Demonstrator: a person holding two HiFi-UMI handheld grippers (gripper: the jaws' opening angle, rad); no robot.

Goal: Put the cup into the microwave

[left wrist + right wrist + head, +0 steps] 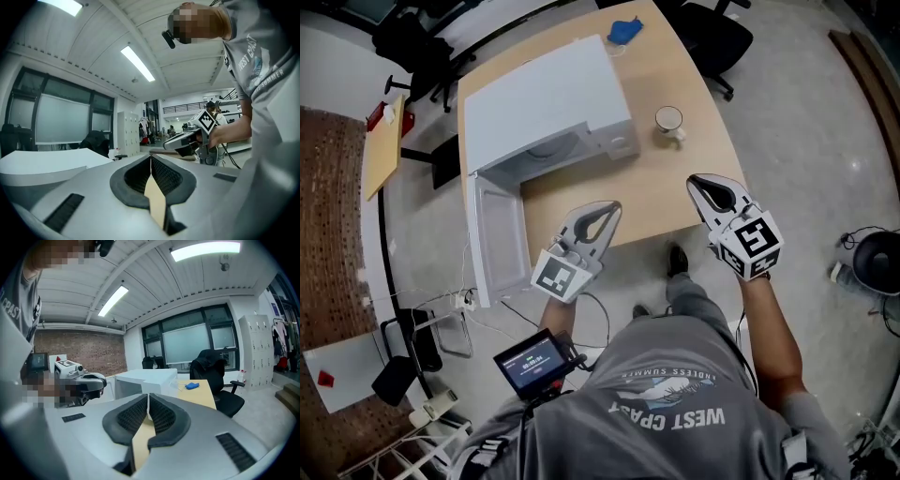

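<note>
A white cup (668,122) stands on the wooden table (675,202), just right of the white microwave (548,98). The microwave's door (499,239) hangs open over the table's near left edge. My left gripper (613,207) hovers over the table's front edge near the door, its jaws shut with nothing between them. My right gripper (693,181) is near the front right of the table, short of the cup, also shut and empty. In the left gripper view the pads (161,176) meet; in the right gripper view the pads (159,416) meet, with the microwave (145,379) beyond them.
A blue cloth (624,31) lies at the table's far end. A black office chair (215,373) stands beyond the table. On the floor at left are a brown rug (333,216), cables and a power strip (464,300). A small screen (531,361) hangs at the person's waist.
</note>
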